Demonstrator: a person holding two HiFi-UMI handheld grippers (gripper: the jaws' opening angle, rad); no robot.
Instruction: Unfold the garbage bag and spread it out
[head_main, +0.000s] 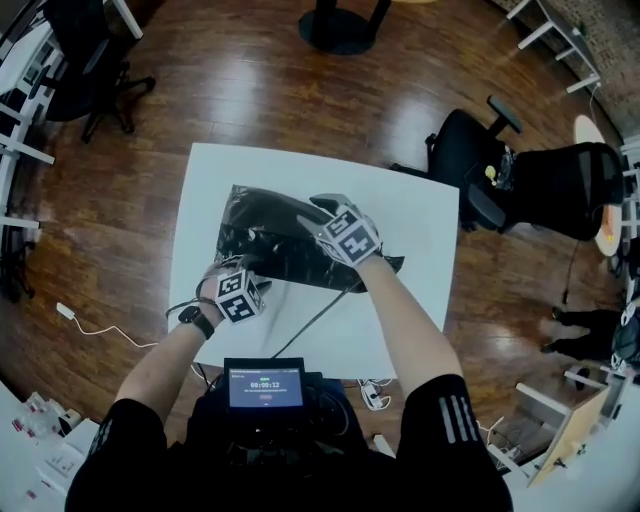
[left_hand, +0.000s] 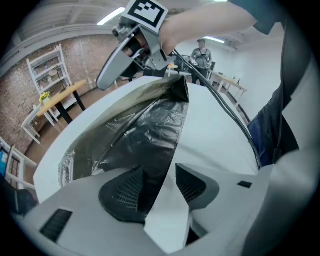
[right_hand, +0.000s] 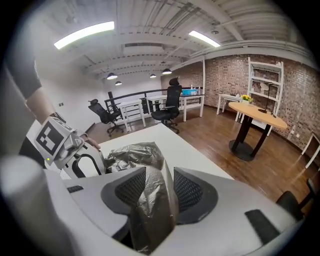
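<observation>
A black garbage bag (head_main: 268, 240) lies crumpled and partly spread on the white table (head_main: 420, 215). My left gripper (head_main: 230, 268) sits at the bag's near left corner. In the left gripper view it (left_hand: 167, 176) is shut on the bag's (left_hand: 145, 130) edge, and the film runs away from it in a taut fold. My right gripper (head_main: 324, 207) hovers over the bag's right part. In the right gripper view it (right_hand: 167, 187) stands open, with a raised fold of the bag (right_hand: 150, 200) hanging loosely between the pads.
A dark cable (head_main: 318, 318) crosses the table's near part toward a chest-mounted screen (head_main: 265, 386). Black office chairs (head_main: 535, 180) stand to the right of the table, another chair (head_main: 90, 60) at the far left. A pedestal table base (head_main: 338, 28) stands beyond.
</observation>
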